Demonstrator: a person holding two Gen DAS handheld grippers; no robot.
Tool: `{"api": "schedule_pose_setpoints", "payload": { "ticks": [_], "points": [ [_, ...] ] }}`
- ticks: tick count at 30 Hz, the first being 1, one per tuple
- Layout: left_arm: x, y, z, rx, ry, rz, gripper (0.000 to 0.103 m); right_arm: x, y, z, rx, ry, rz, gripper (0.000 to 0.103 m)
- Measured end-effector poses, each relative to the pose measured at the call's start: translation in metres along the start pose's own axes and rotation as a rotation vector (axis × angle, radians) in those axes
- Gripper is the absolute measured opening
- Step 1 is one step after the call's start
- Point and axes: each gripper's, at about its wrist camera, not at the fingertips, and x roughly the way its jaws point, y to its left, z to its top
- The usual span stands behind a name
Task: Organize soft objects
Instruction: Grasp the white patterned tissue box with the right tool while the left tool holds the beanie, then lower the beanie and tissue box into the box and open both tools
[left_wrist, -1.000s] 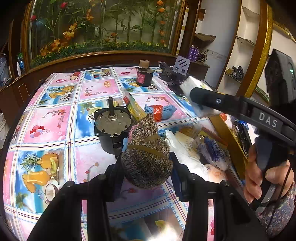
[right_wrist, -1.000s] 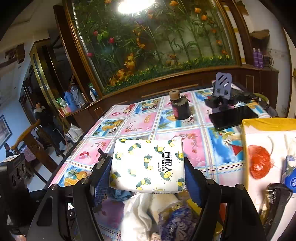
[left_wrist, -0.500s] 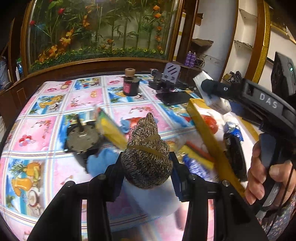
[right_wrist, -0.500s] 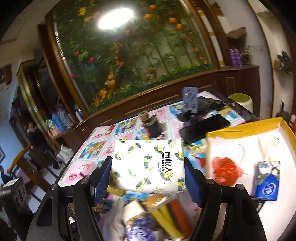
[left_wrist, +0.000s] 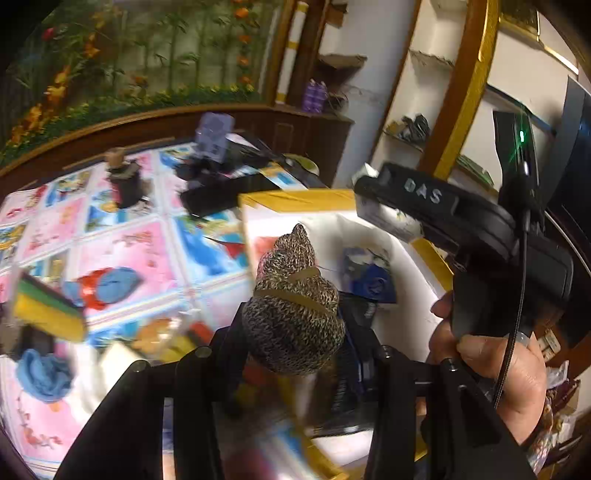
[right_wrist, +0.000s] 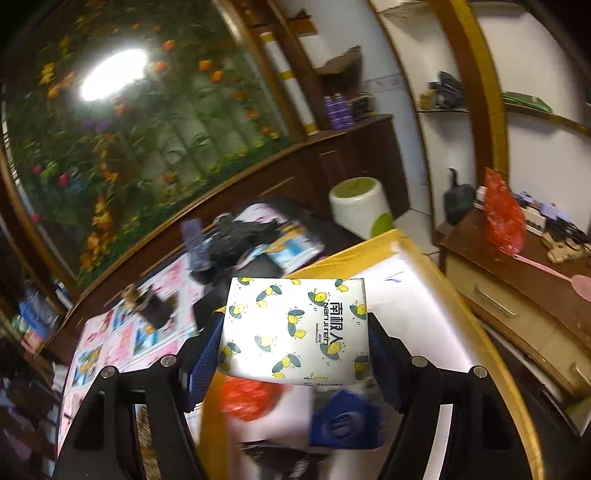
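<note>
My left gripper (left_wrist: 295, 328) is shut on a rolled speckled knit sock (left_wrist: 293, 306) bound with a band, held above the near edge of a yellow-rimmed white box (left_wrist: 295, 195). My right gripper (right_wrist: 295, 332) is shut on a white tissue pack with lemon prints (right_wrist: 295, 328), which hangs over the same box (right_wrist: 417, 288). Inside the box lie a red soft item (right_wrist: 247, 398) and a blue tissue pack (right_wrist: 343, 421). In the left wrist view the right gripper's body (left_wrist: 461, 229) and the hand (left_wrist: 495, 369) holding it fill the right side.
On the patterned tablecloth (left_wrist: 122, 240) lie a yellow-green sponge (left_wrist: 44, 310), a blue-and-red cloth (left_wrist: 107, 288), a blue cloth (left_wrist: 44, 373), a dark jar (left_wrist: 123, 181) and a phone (left_wrist: 225, 192). A wooden drawer cabinet (right_wrist: 517, 288) stands right of the box.
Both grippers have swung right across the table with their loads. The box has come under them, and the motor and table clutter have slid out to the left.
</note>
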Motion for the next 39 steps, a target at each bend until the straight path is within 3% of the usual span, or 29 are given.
{"api": "schedule_pose_setpoints", "payload": {
  "ticks": [6,13,18,22,39],
  "points": [
    [0.037,-0.028,-0.010,0.047,0.073,0.018,0.044,0.010,-0.027,0.006,0.045,0.037,-0.152,0.076],
    [0.041,-0.027,-0.015,0.053,0.078,0.025,0.044,0.016,-0.037,0.005,0.057,0.077,-0.187,0.076],
    [0.037,-0.028,-0.017,0.069,0.060,0.026,0.045,0.024,-0.037,0.002,0.044,0.090,-0.161,0.078],
    [0.033,-0.024,-0.016,0.062,0.035,0.030,0.062,0.020,-0.035,0.003,0.042,0.068,-0.149,0.081],
    [-0.001,-0.023,-0.011,0.039,-0.067,0.019,0.064,-0.010,-0.029,0.006,0.057,-0.057,-0.069,0.082]
  ]
}}
